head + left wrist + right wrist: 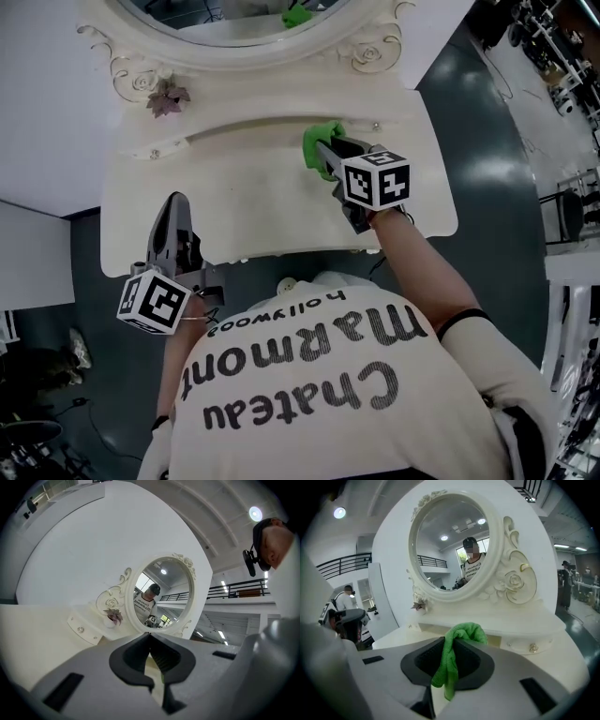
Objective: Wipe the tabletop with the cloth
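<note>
While the right gripper (449,644) pinches the green cloth (317,142) at the back right of the tabletop (234,202) and the left gripper (176,201) hangs closed and empty, the wipe probably needs steady downward pressure in overlapping strokes.

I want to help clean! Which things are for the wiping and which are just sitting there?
For wiping: green cloth, right gripper clamped on it, white tabletop.
Just there: oval mirror, little flower, left gripper, shut and empty.
</note>
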Demonstrator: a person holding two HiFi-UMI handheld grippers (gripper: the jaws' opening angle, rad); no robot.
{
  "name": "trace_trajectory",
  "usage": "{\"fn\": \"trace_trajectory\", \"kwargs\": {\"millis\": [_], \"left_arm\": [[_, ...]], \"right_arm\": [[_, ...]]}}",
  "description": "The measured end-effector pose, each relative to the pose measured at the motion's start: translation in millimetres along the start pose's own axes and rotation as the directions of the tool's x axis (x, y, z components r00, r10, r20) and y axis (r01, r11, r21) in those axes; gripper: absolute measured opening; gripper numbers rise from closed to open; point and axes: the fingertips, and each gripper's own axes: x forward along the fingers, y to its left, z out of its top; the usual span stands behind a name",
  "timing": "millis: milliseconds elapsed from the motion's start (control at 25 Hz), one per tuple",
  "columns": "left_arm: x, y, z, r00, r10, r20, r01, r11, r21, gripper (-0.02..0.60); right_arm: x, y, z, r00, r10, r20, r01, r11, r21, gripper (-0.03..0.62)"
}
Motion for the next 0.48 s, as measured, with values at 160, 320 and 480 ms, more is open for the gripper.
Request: {"fn": "trace_trajectory", "kwargs": {"millis": [160,320,480], "left_arm": [[-6,20,5,0.999,0.032,-0.003,-0.032,0.999,-0.010,0.009],[-16,45,4,0.996,0.086,-0.011,-0.086,0.996,-0.039,0.009],[-15,58,7,0.994,0.108,-0.013,-0.108,0.993,-0.040,0.009]], "right_arm": [[36,-12,-13,0.996,-0.016,-0.083,0.019,0.999,0.031,0.073],[69,-27,-28,0.986,-0.062,-0.152,0.066,0.998,0.020,0.074],[94,-30,-40,0.971,-0.074,-0.227,0.071,0.997,-0.020,0.072]]}}
